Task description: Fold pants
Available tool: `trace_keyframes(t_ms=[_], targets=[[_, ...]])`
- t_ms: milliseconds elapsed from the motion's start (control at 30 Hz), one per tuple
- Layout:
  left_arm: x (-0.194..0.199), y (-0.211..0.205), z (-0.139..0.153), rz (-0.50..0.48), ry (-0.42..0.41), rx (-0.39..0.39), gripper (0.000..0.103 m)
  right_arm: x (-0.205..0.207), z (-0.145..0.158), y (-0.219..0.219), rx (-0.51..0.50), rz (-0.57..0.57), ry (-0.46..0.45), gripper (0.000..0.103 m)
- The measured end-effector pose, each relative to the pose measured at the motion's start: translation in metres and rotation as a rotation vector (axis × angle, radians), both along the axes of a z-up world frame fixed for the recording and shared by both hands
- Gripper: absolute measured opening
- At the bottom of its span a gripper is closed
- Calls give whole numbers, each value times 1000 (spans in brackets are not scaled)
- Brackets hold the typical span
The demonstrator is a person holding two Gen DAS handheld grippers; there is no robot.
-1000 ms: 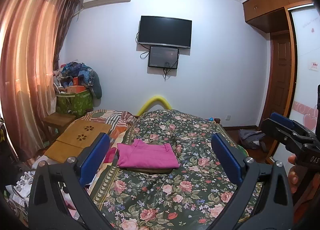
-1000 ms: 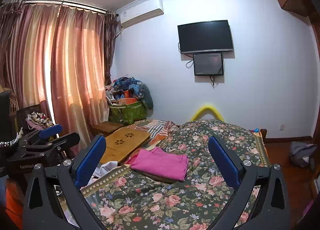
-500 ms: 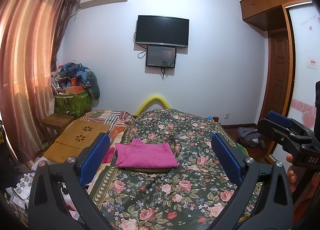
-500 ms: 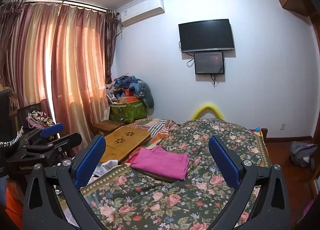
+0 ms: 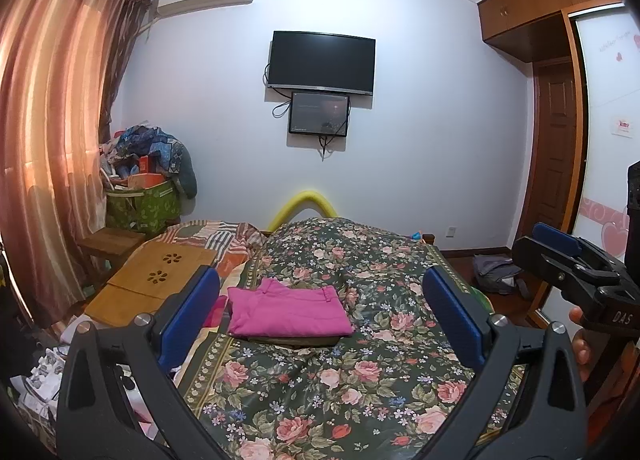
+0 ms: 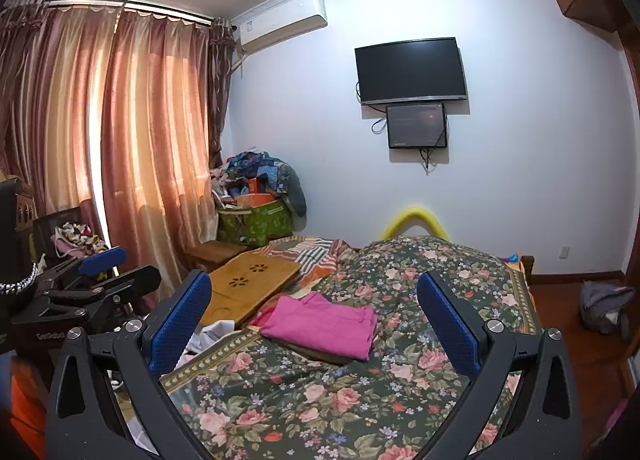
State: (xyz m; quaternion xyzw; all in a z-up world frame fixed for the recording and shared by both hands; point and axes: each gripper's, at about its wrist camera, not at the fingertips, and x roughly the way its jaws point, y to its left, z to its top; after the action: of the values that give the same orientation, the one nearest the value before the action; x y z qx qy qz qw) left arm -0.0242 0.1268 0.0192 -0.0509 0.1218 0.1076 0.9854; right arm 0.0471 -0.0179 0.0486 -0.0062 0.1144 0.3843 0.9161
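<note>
Pink pants (image 5: 286, 313) lie folded into a flat rectangle on the floral bedspread (image 5: 340, 372), on top of a dark folded garment. They also show in the right wrist view (image 6: 324, 325). My left gripper (image 5: 320, 312) is open and empty, held back from the bed and above it, well short of the pants. My right gripper (image 6: 314, 314) is open and empty too, also held back from the pants. The right gripper shows at the right edge of the left wrist view (image 5: 576, 272), and the left gripper at the left edge of the right wrist view (image 6: 88, 284).
A wooden lap desk (image 5: 156, 278) lies on the bed's left side. A green bin (image 5: 142, 206) heaped with clothes stands by the curtains (image 5: 52, 140). A TV (image 5: 322, 62) hangs on the far wall. A grey bag (image 5: 496, 274) lies on the floor near the door.
Both views have shifted only slightly; the pants stay folded in place. Both grippers remain open and away from the bed.
</note>
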Motion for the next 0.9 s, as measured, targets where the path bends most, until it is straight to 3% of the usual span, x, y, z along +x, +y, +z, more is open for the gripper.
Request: trace_keyframes(t_ms=[900], targets=[[-1, 0, 4, -21, -4, -18, 103, -1, 2, -1, 6, -1, 5, 102]])
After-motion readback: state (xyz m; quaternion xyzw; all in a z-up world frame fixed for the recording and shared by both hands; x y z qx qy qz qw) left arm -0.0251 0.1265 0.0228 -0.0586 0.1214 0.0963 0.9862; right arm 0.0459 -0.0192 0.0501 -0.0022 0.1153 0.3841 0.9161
